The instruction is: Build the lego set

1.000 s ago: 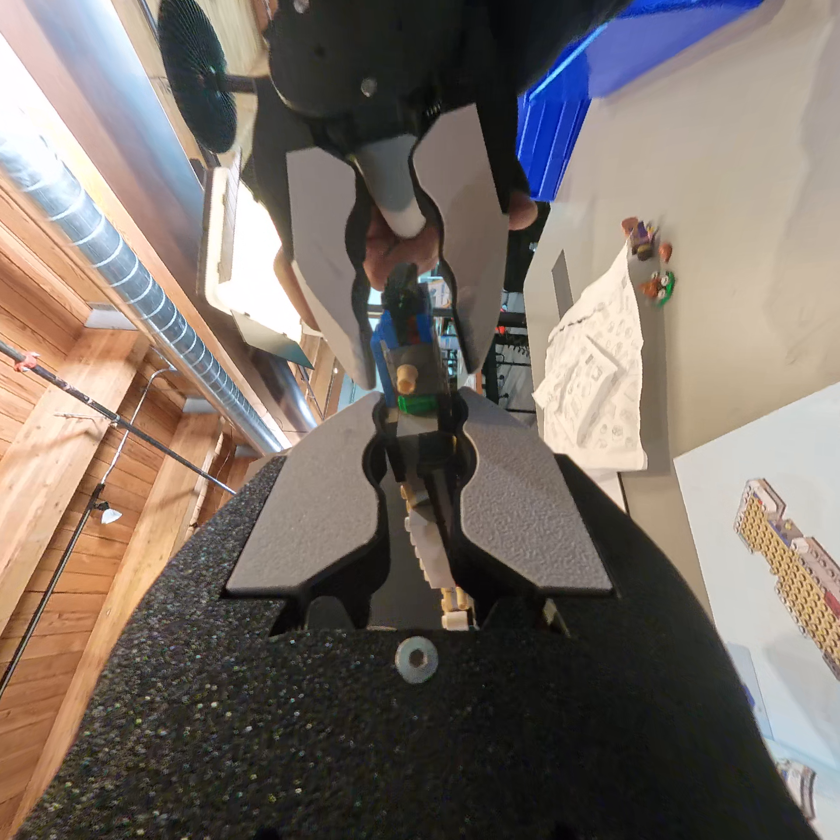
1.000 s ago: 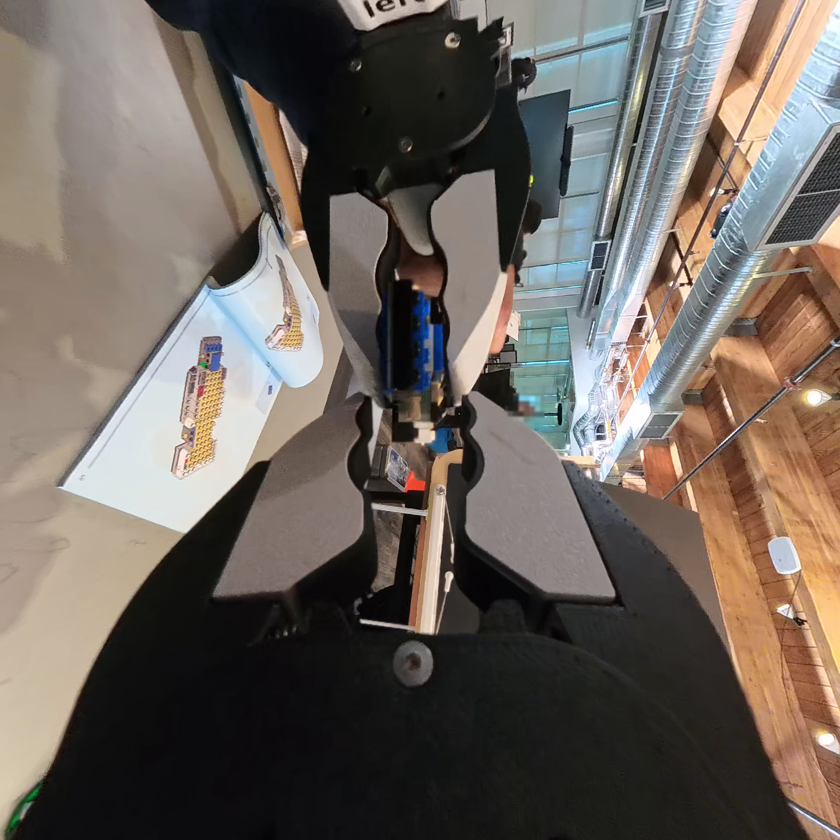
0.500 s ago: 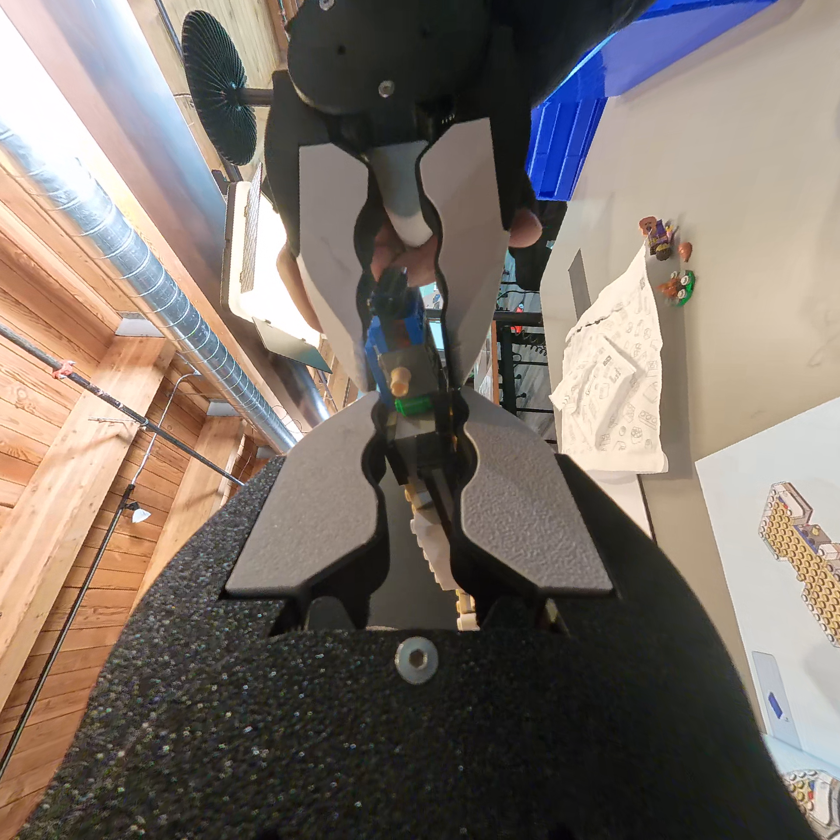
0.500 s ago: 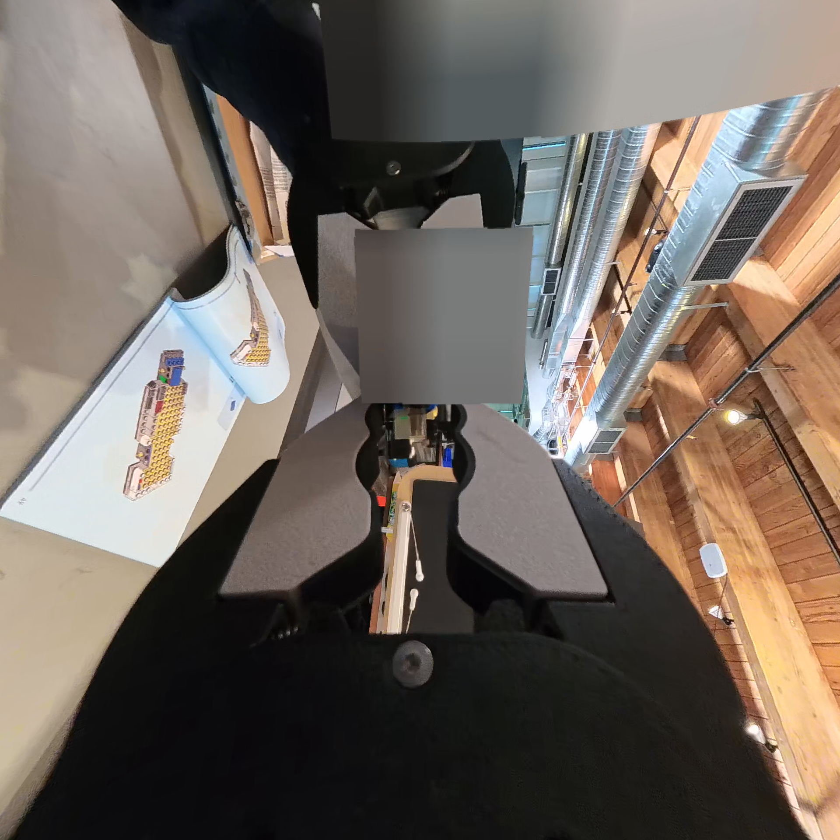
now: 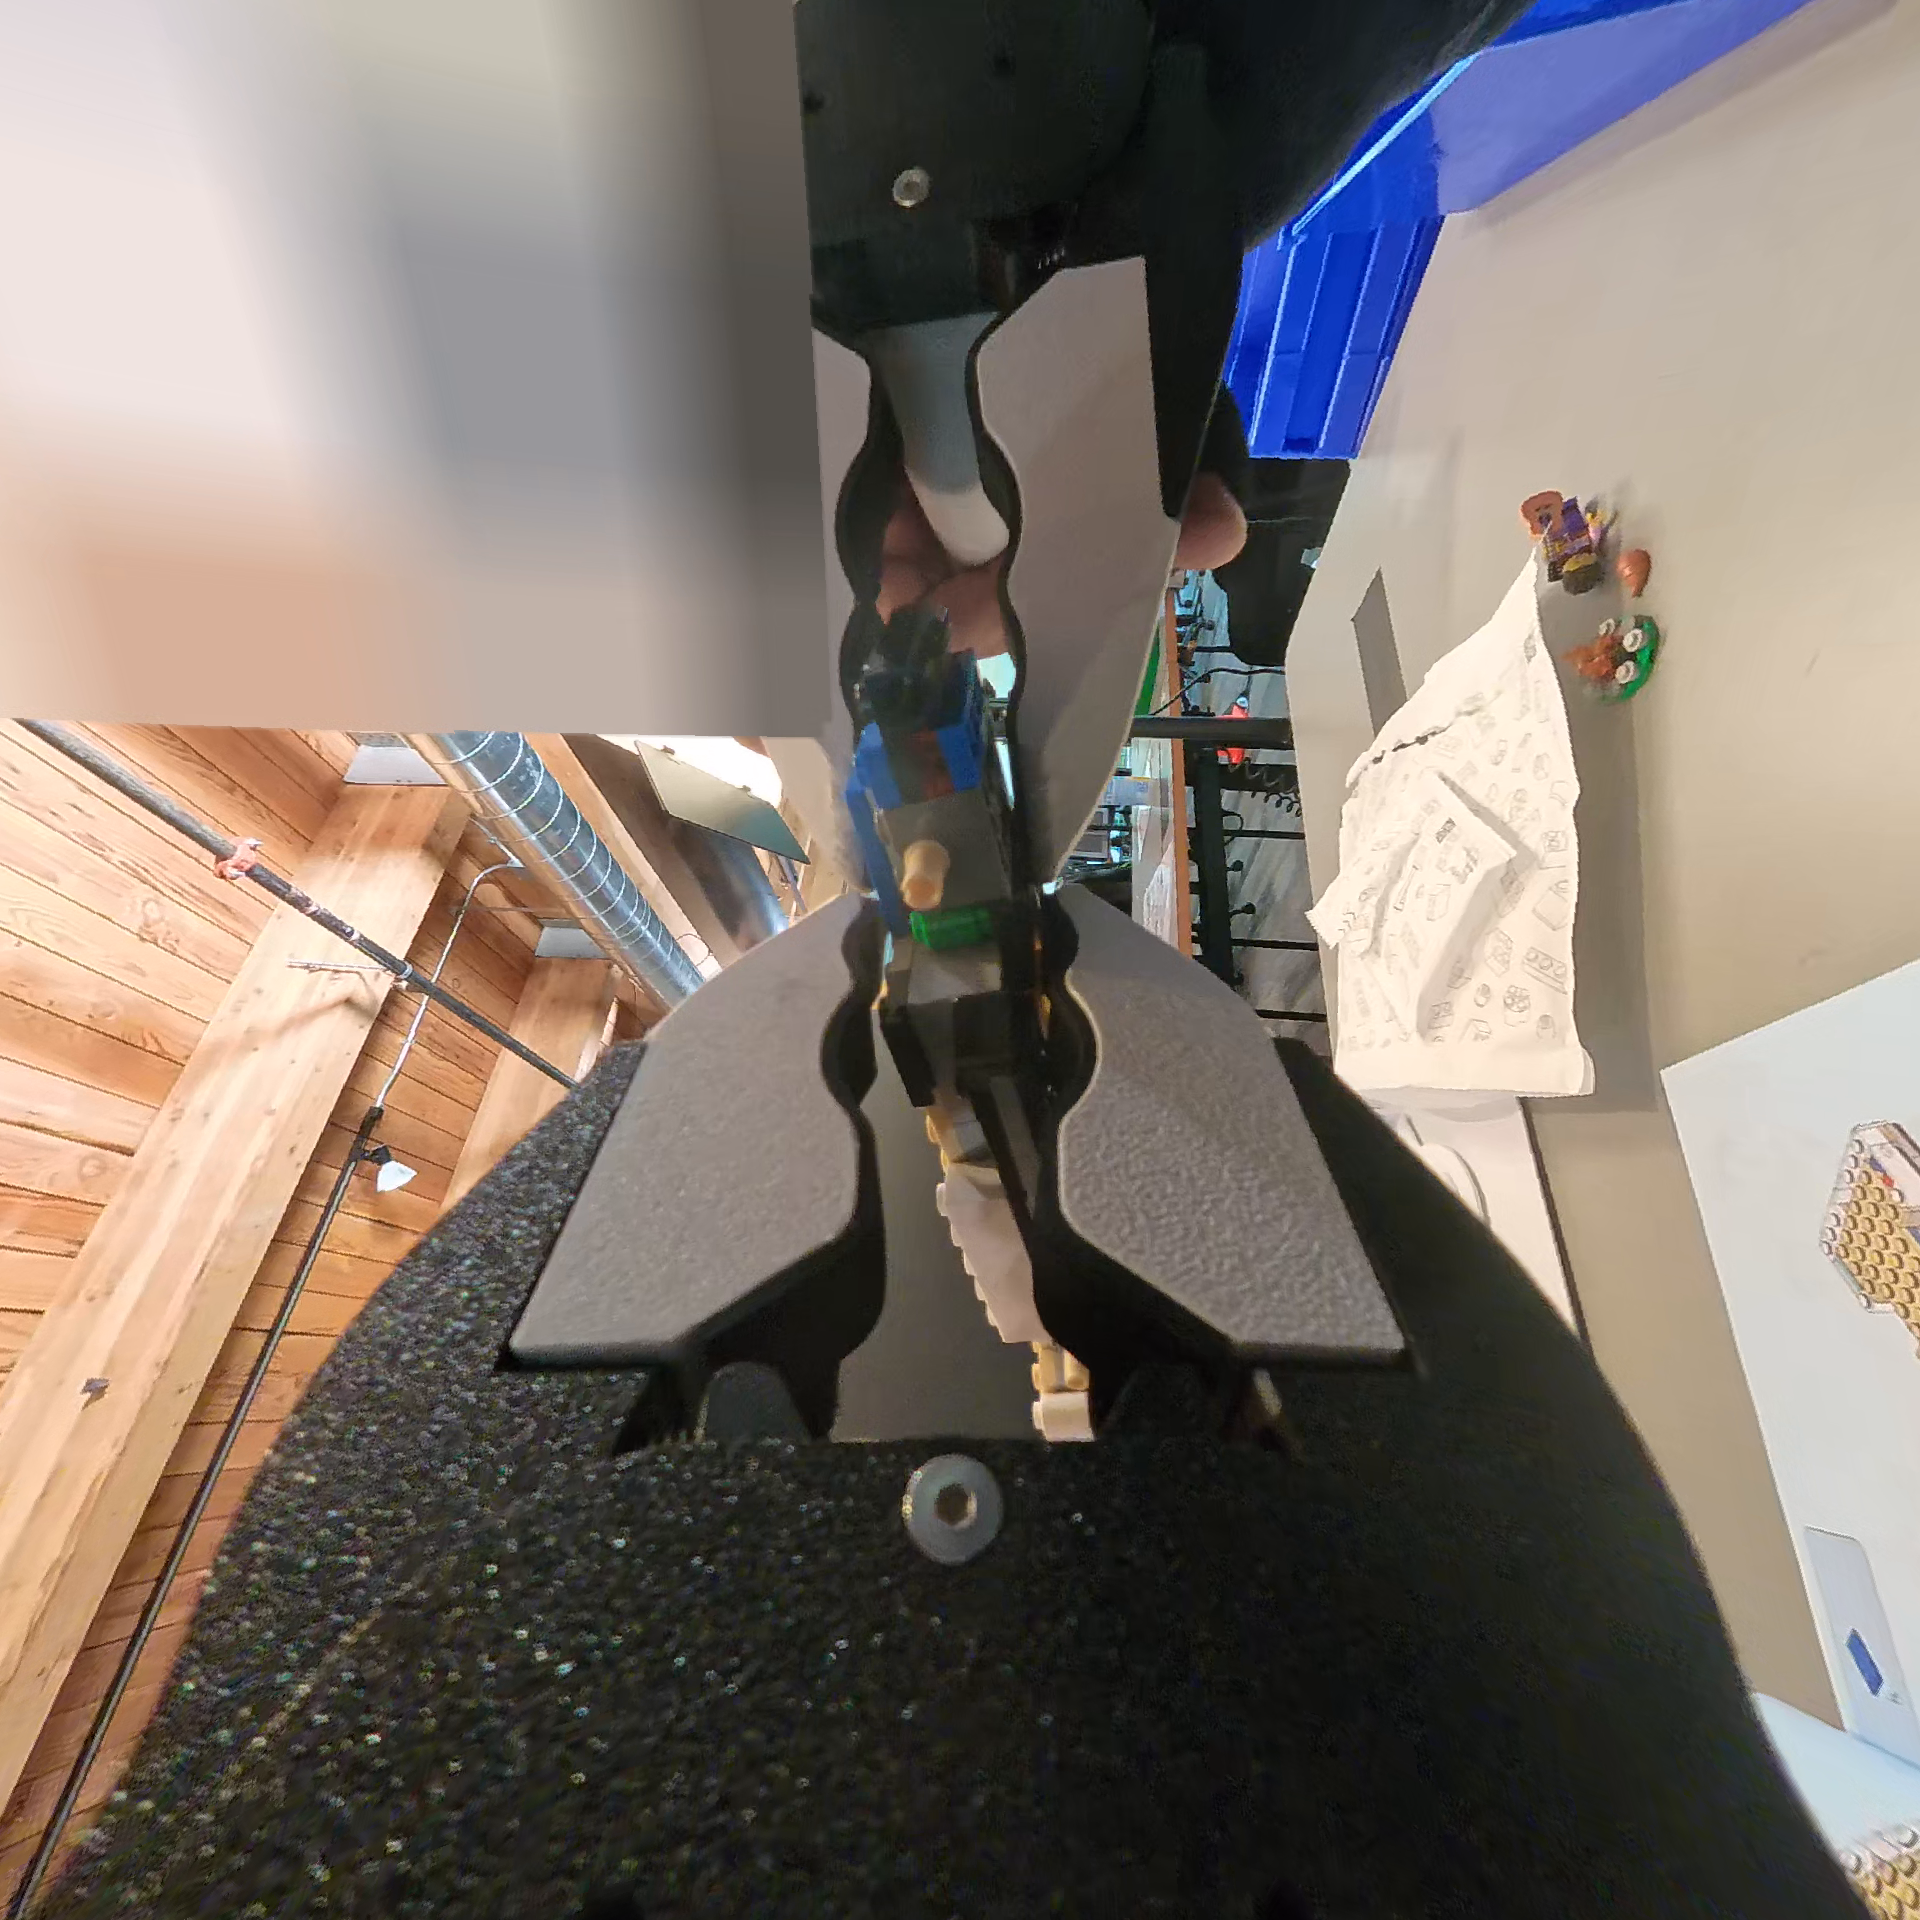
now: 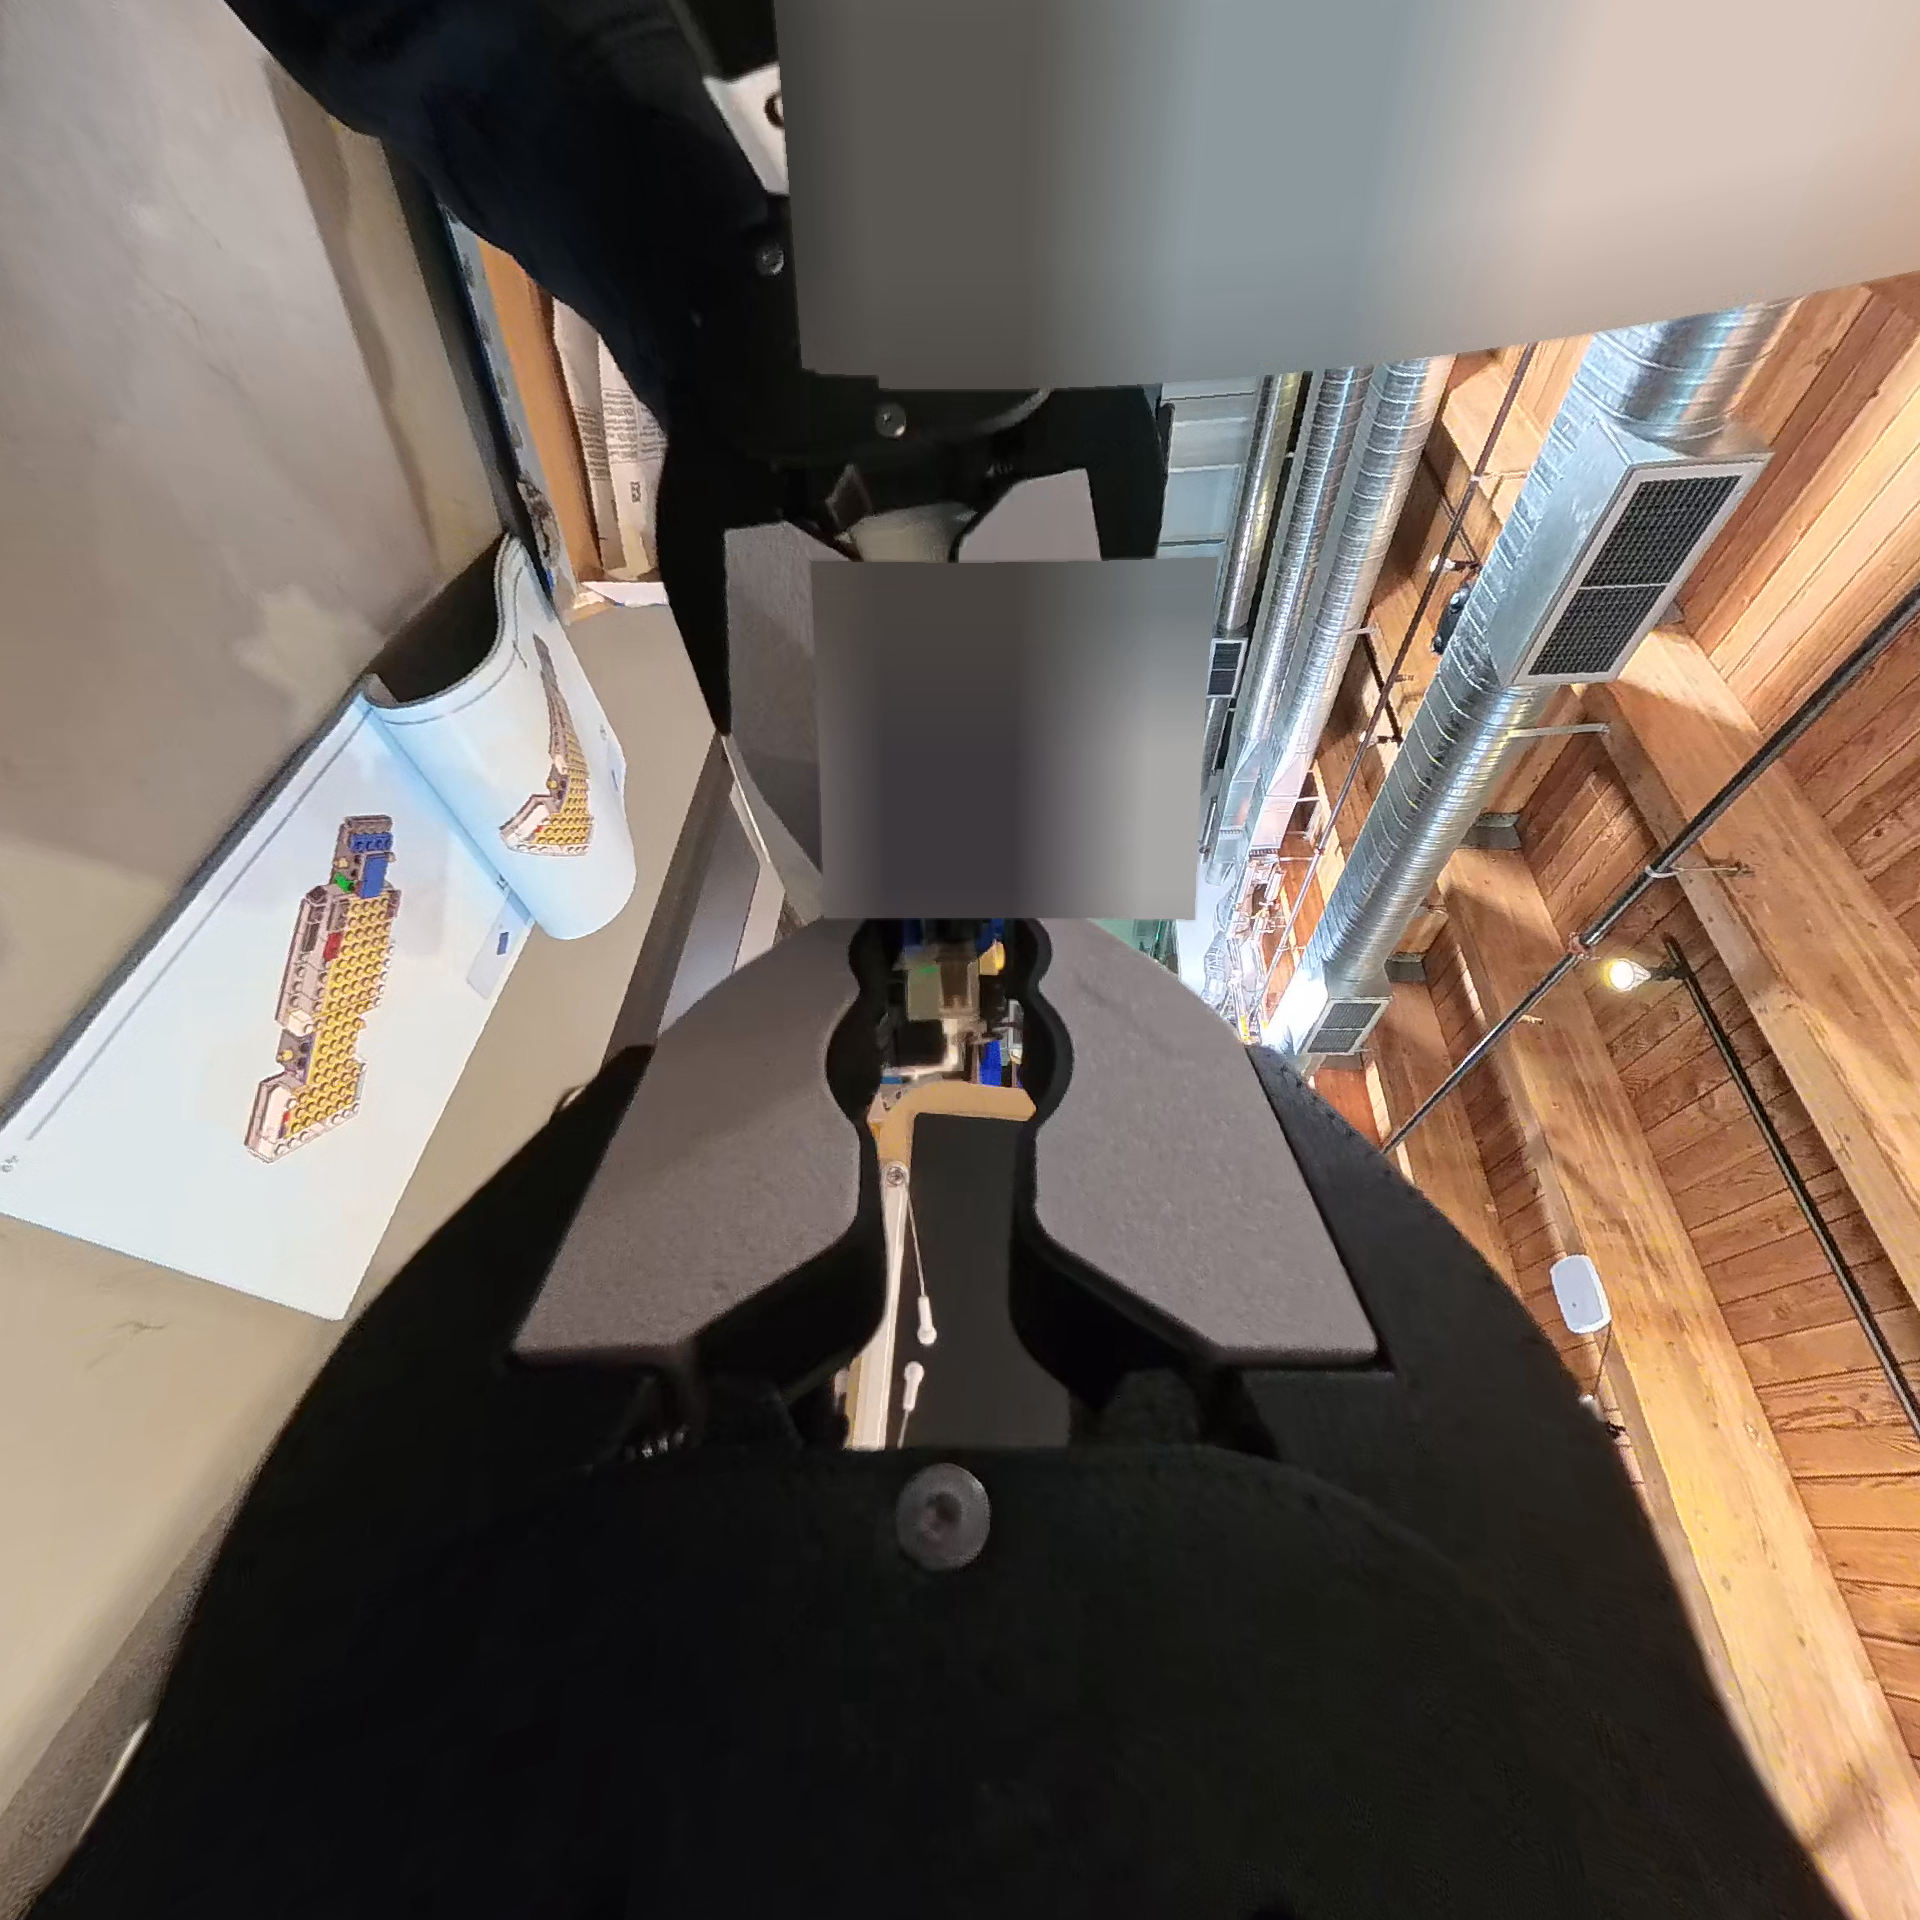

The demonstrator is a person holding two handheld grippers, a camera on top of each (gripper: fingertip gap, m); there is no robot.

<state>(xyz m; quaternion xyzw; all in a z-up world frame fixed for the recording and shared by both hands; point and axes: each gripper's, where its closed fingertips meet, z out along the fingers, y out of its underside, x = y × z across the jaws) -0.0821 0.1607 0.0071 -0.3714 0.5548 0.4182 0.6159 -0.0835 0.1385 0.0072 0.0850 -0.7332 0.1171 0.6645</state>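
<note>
Brick model (image 5: 940, 914) clamped lengthwise in left tool (image 5: 956, 914), long axis pointing straight toward right tool (image 6: 951, 997), clenched on its far end, above desk (image 5: 1714, 416).

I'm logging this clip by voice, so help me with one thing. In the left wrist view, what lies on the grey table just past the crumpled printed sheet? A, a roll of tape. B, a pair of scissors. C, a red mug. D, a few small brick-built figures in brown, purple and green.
D: small brick-built figures in brown, purple and green lie on the grey table just beyond the crumpled printed sheet.
</note>
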